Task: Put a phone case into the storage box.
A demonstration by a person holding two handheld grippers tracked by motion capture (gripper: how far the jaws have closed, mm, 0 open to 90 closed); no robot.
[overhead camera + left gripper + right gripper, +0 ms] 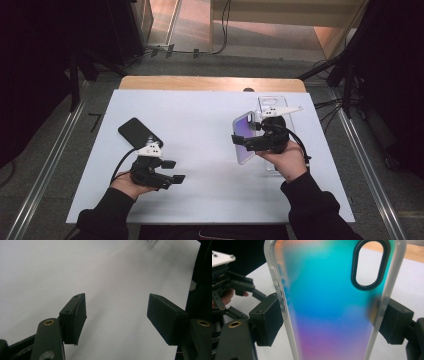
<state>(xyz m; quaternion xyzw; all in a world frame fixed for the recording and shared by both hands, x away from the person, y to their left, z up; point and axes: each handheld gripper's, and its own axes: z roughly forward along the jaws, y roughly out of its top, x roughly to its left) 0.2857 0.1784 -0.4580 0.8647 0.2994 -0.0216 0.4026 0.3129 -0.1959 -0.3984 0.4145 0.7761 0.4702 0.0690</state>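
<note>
Your desk [210, 200], under its white cover, spans the middle of the high view. The black phone [138, 131] lies flat at centre left, long axis slanting toward the upper left, just above your left claw [173, 171], which stands open and empty. Your right claw [239, 141], at centre right, grips the iridescent phone case [329, 315] across its width, lifted upright. A second clear case [272, 107] probably lies behind it. The left hand is nearer the phone.

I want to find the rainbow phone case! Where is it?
In the high view, the rainbow phone case is on the table's right side, clamped in the right gripper, beside a clear case.
</note>
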